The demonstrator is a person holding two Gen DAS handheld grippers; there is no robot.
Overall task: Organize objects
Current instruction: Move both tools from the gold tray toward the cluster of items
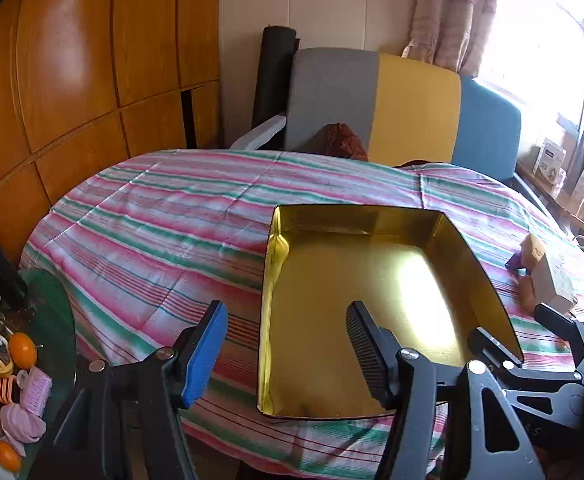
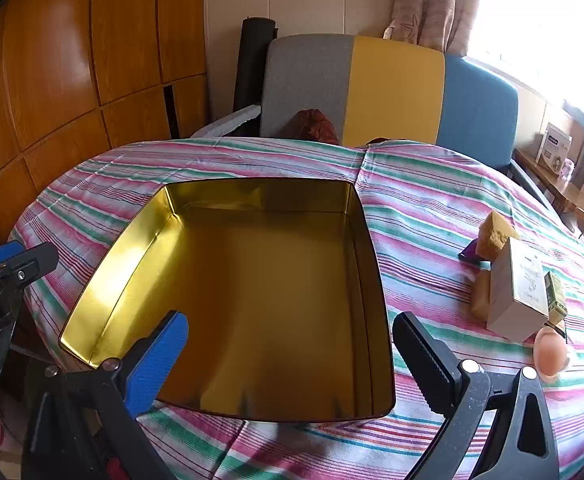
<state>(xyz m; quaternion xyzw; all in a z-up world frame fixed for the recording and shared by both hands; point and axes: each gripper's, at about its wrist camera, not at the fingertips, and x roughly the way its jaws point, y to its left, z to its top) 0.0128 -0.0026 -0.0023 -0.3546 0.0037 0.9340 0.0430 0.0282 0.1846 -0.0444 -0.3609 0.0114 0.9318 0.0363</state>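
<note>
Both tools released, left tool (image 1: pixel 287 354), right tool (image 2: pixel 292 360), gold tin (image 2: pixel 251 300), white box (image 2: pixel 518 292), egg (image 2: pixel 550 350) beside.

Strong daylight pours in through the window (image 1: pixel 540 52) at upper right and blows out to white there. It glares off the gold tin's floor (image 1: pixel 420 300) and the glossy wooden panels (image 2: pixel 47 44). Both fisheye views bend straight lines and darken at the corners.
</note>
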